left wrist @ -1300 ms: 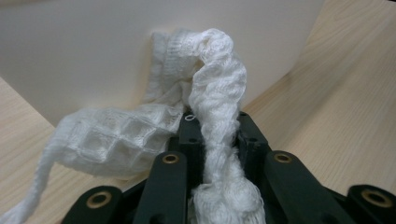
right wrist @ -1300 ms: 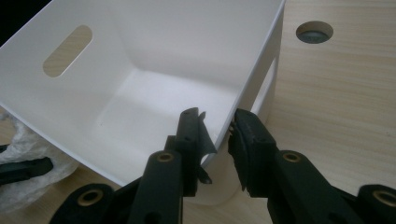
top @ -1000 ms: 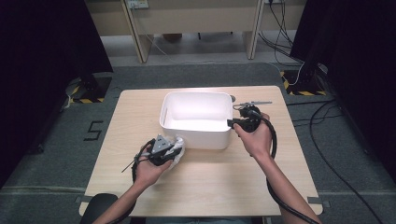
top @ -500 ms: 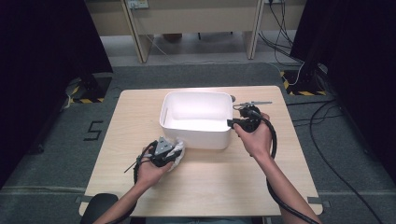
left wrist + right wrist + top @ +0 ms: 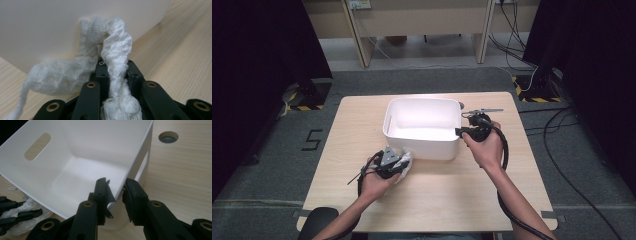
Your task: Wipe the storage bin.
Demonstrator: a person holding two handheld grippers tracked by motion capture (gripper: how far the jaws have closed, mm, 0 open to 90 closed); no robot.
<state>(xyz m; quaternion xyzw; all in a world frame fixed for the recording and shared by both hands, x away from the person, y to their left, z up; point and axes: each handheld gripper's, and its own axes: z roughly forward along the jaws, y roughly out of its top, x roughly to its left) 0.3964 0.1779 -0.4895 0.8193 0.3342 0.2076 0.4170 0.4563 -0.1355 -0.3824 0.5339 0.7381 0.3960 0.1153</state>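
I count one bin (image 5: 422, 127), one cloth (image 5: 110, 52), two grippers, left (image 5: 398, 161) and right (image 5: 460, 132), one table (image 5: 362, 125).

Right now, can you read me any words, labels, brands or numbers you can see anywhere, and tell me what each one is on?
"5": dark figure marked on the grey floor, left of the table.
Label on the pale unit at the far wall: too small and blurred to read.
White bin, white cloth, both grippers: no lettering to be seen.
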